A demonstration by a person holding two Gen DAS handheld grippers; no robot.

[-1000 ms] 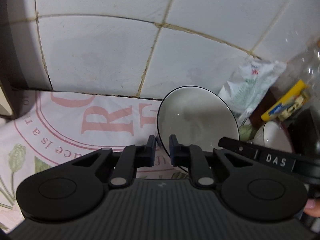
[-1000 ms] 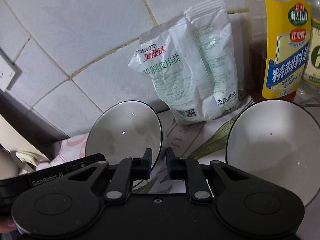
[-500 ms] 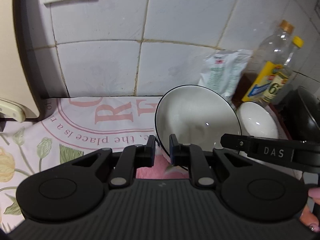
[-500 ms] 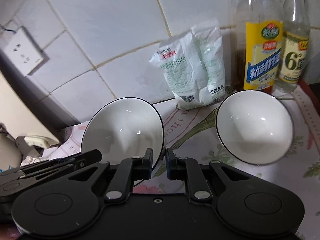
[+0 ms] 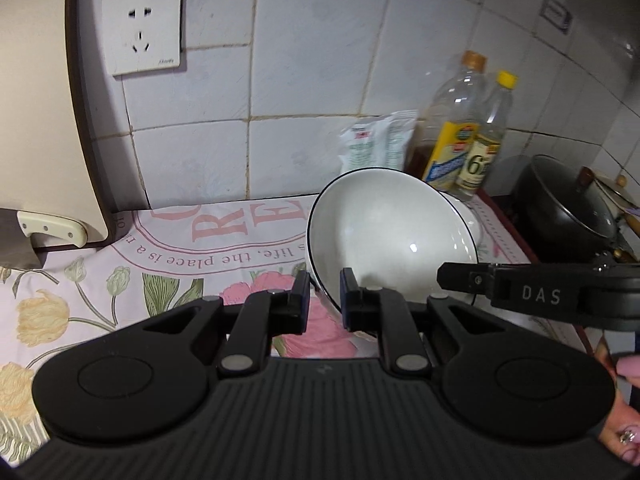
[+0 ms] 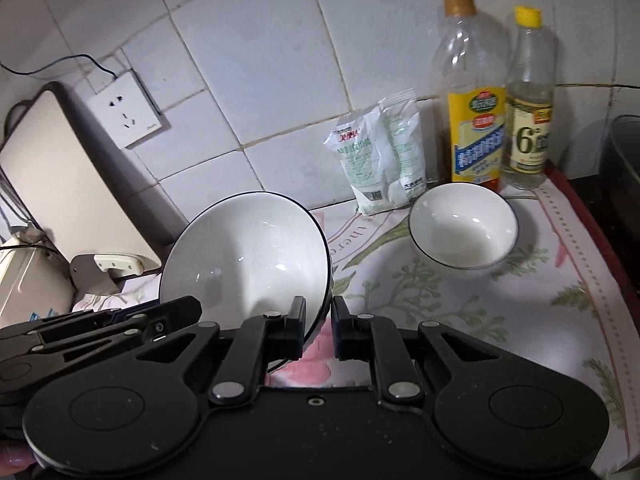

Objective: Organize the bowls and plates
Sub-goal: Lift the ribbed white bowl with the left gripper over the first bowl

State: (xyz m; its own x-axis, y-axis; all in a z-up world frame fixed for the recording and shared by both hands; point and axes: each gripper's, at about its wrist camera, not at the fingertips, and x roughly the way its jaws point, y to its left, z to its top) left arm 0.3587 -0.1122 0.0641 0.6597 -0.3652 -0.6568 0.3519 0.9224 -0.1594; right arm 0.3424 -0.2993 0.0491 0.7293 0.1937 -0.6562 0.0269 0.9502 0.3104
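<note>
A large white bowl with a black rim [image 5: 392, 236] [image 6: 248, 256] hangs tilted above the flowered cloth [image 5: 120, 288], its inside facing both cameras. My left gripper [image 5: 325, 300] is shut on its left rim. My right gripper [image 6: 319, 320] is shut on the opposite rim, and its dark arm [image 5: 540, 296] shows at the right of the left wrist view. A smaller white bowl [image 6: 464, 228] with a black rim stands upright on the cloth near the wall, mostly hidden behind the large bowl [image 5: 470, 216] in the left wrist view.
A white salt bag [image 6: 380, 156] and two bottles [image 6: 476, 120] [image 6: 528, 112] stand against the tiled wall behind the small bowl. A dark wok [image 5: 568, 204] is at the right. A cutting board [image 5: 40, 100] and a cleaver handle [image 5: 52, 228] are at the left, below a wall socket [image 5: 142, 28].
Both grippers have risen and drawn back from the wall with the large bowl between them. The small bowl, bottles and socket have come into fuller view.
</note>
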